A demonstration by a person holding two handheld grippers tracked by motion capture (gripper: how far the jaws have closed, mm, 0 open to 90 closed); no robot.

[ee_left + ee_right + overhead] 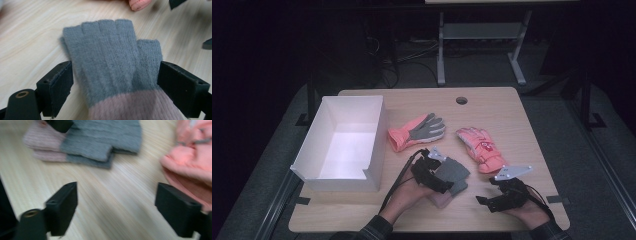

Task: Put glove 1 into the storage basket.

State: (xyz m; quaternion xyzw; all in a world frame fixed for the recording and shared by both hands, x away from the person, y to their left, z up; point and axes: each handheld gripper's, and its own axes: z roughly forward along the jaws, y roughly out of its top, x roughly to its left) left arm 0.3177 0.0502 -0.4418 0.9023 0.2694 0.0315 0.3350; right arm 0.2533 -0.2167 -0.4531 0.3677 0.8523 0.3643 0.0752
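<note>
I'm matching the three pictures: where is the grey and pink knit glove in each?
High view: grey and pink knit glove low centre, beside the left gripper.
Left gripper view: centre, between open jaws.
Right gripper view: top left.
Shared landmark: salmon ski glove.

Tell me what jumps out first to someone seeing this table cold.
Probably the white box standing open at the table's left, and the two coral gloves: one palm-up mid-table, the other to its right. Nearer the person, a grey and pink knit glove pair lies stacked between the left gripper's open jaws, pads not pressing it, while the right gripper hangs open over bare wood.
</note>
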